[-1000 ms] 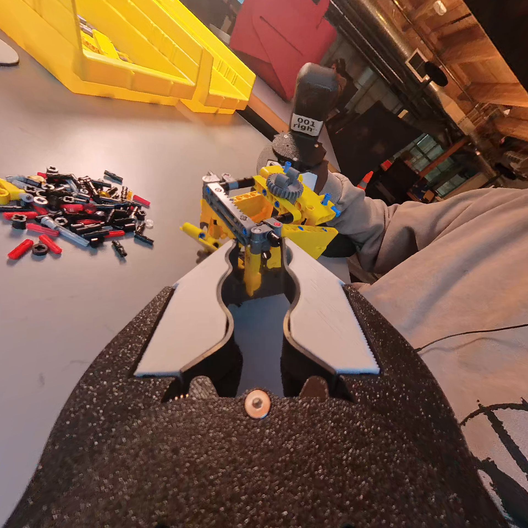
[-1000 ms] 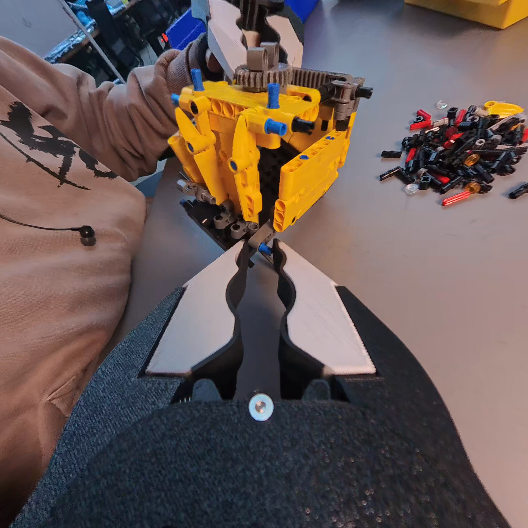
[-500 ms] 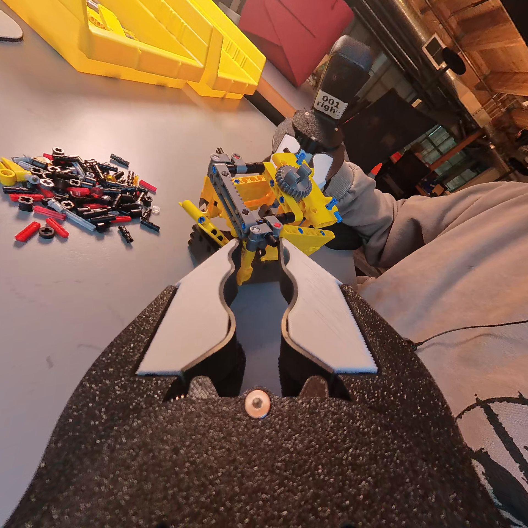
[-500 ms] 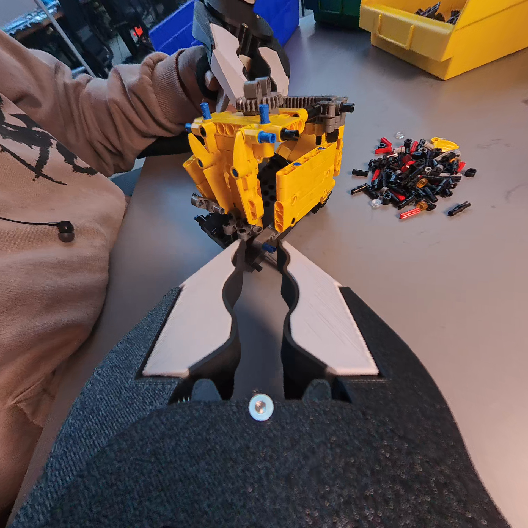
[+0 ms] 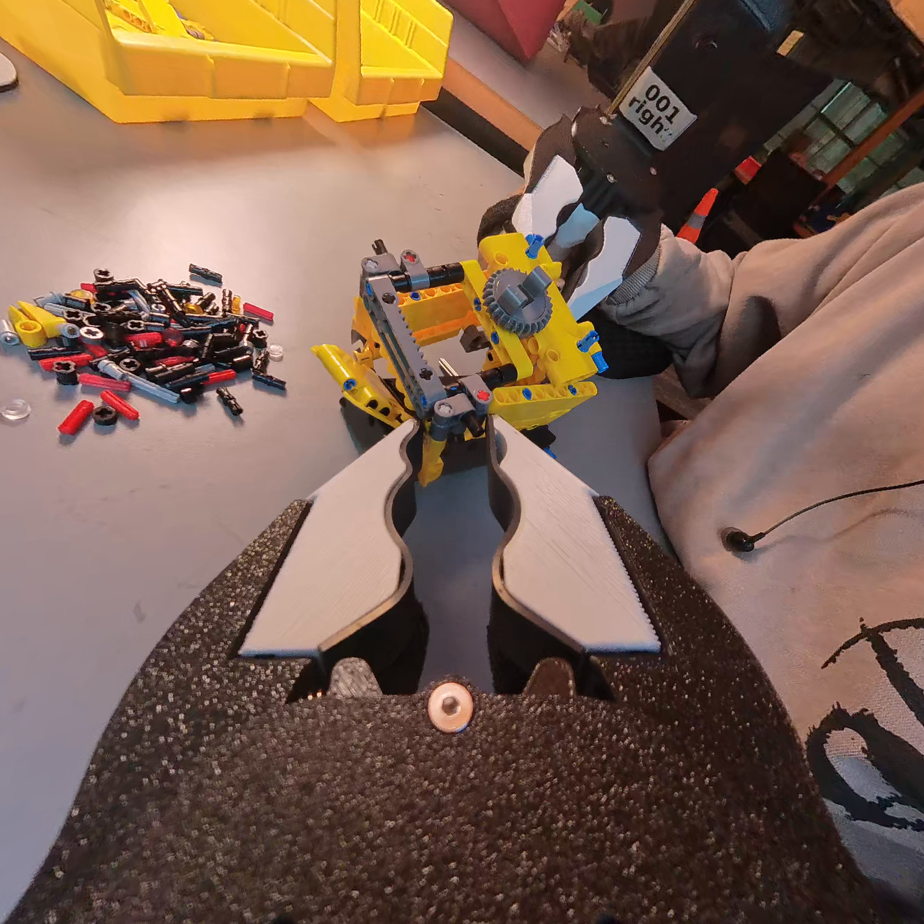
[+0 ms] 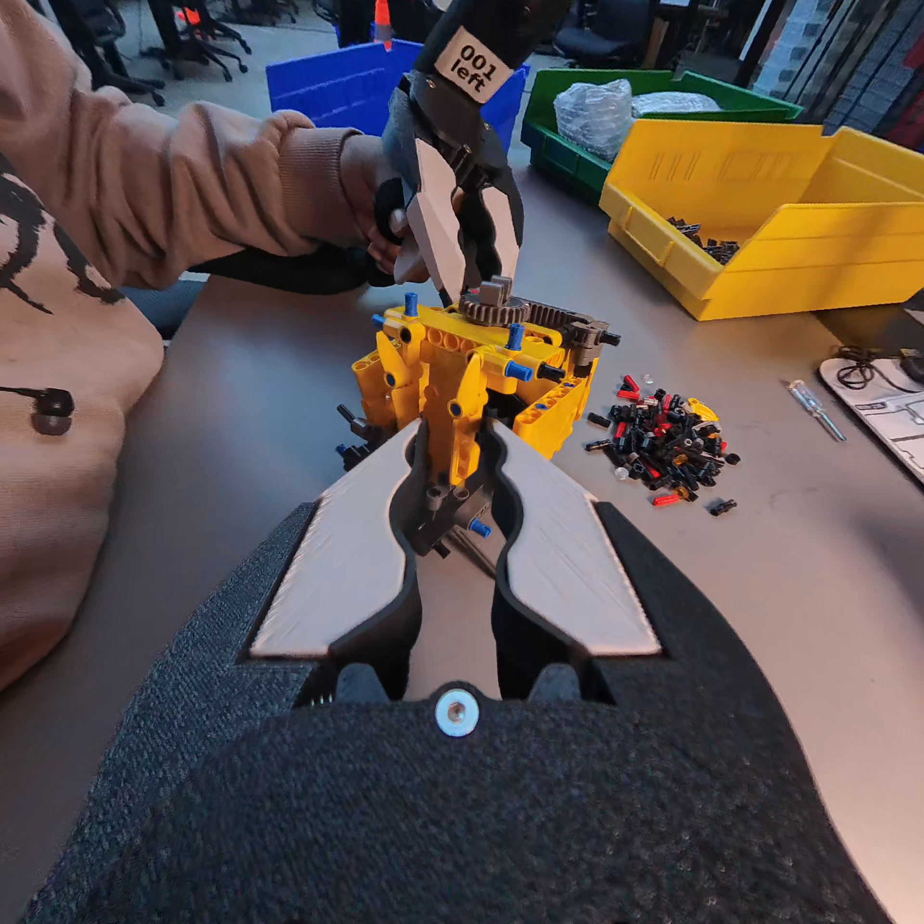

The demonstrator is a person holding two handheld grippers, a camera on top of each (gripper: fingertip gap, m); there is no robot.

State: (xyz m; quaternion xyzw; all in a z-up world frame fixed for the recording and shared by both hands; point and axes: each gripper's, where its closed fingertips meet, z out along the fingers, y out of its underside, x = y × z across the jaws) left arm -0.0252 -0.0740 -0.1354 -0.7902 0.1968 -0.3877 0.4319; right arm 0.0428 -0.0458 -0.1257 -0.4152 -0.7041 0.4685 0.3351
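Since a second ago the right gripper (image 6: 455,425) has let go of the small grey piece it pinched at the foot of the model (image 6: 450,360). Its fingers (image 6: 565,560) are now spread part-way and have slid forward astride an upright yellow beam, blurred by motion and not visibly clamping it. The left gripper (image 5: 453,425) keeps the same middling gap as before, with the grey corner joint of the model's toothed rack between its tips; whether the pads press it cannot be told. That view has risen, so the model now shows more from above, gear (image 5: 517,307) uppermost. The model has stayed standing on the grey surface (image 5: 150,500), between the two grippers. From the left gripper the right one stands at 1 o'clock, beyond the model. The pile (image 5: 145,340) of loose black and red pins has not moved; it lies at 10 o'clock, apart from the model, with bare surface between. Yellow bins (image 5: 225,60) sit at 11 o'clock, well apart. The surface's edge runs from 12 o'clock down toward 3, where a sleeve (image 5: 710,310) and the person's body crowd close. From the right gripper, open surface spreads at 3 to 5 o'clock. A screwdriver (image 6: 815,410) lies past the pile at 2 o'clock, and green (image 6: 565,150) and blue (image 6: 340,85) bins line the far edge.
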